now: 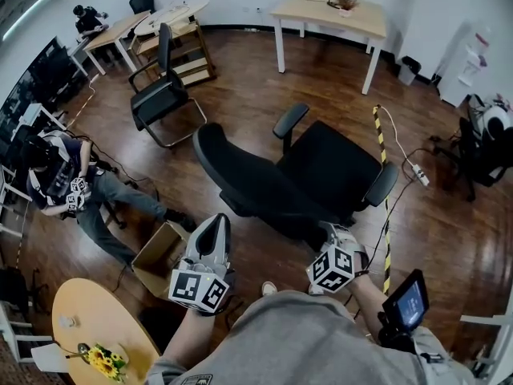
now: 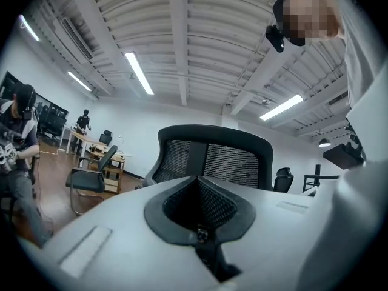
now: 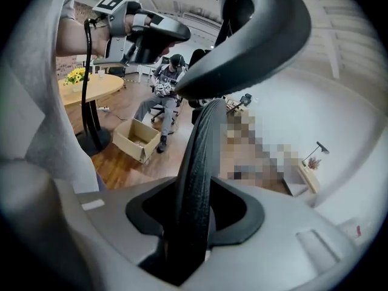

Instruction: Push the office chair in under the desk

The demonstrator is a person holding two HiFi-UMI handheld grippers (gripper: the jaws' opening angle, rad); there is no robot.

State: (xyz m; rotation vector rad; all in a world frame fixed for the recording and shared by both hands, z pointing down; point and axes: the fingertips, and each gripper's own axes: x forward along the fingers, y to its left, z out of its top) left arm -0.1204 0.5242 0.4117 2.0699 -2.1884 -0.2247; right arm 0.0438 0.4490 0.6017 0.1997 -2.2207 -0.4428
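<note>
The black office chair (image 1: pixel 321 171) stands mid-room on the wood floor, its curved backrest (image 1: pixel 228 171) toward me and its seat facing the light wood desk (image 1: pixel 365 24) at the far wall. My left gripper (image 1: pixel 215 224) hovers just behind the backrest's left part, shut and empty; in the left gripper view the mesh backrest (image 2: pixel 212 159) rises ahead of the left gripper (image 2: pixel 200 226). My right gripper (image 1: pixel 333 234) is at the backrest's right end. In the right gripper view the backrest's black rim (image 3: pixel 200 156) runs up through the right gripper (image 3: pixel 195 220), filling the slot between the jaws.
A second black chair (image 1: pixel 160 95) stands at the back left. A seated person (image 1: pixel 72 187) and an open cardboard box (image 1: pixel 156 257) are at my left. A round table with flowers (image 1: pixel 72 315) is near left. A yellow-black floor strip (image 1: pixel 381 175) and power strip (image 1: pixel 418 175) lie right.
</note>
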